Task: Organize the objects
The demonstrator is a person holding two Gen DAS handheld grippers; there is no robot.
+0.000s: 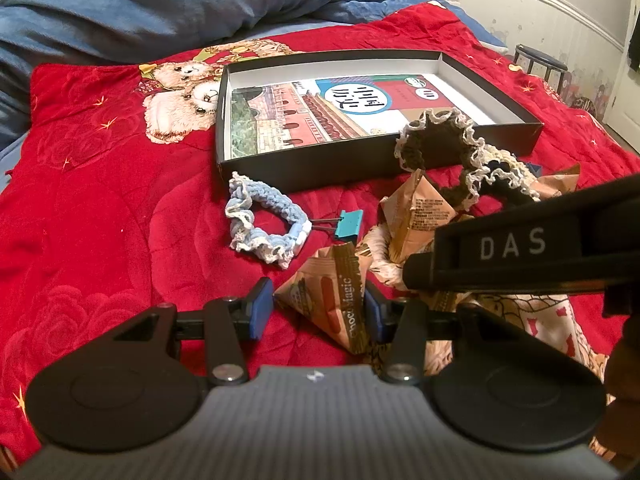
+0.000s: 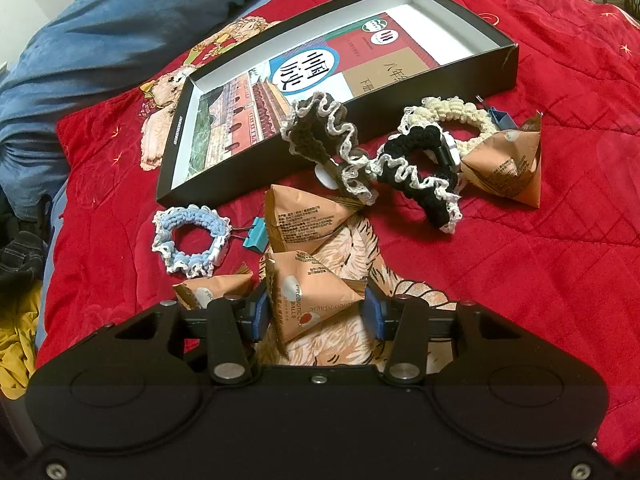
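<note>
On the red quilt lie several orange pyramid snack packets, crocheted scrunchies and binder clips before a black box [image 1: 360,168] [image 2: 400,92] that holds a book [image 1: 320,116] [image 2: 280,92]. My left gripper [image 1: 318,312] is open around a Choco Magic packet [image 1: 332,300]. My right gripper [image 2: 316,312] is open around another packet [image 2: 312,300]. The right gripper's body crosses the left wrist view [image 1: 520,248]. A blue scrunchie [image 1: 260,224] [image 2: 190,240] lies beside a teal clip [image 1: 350,224] [image 2: 256,234]. Brown [image 2: 320,136], black [image 2: 420,168] and cream [image 2: 452,120] scrunchies lie further right.
A tiger-print cloth [image 2: 340,248] lies under the packets. A blue duvet [image 1: 180,4] [image 2: 80,60] is bunched at the far side. Another packet [image 2: 504,164] and a dark blue clip [image 2: 500,118] lie at the right. A stool [image 1: 540,62] stands by the wall.
</note>
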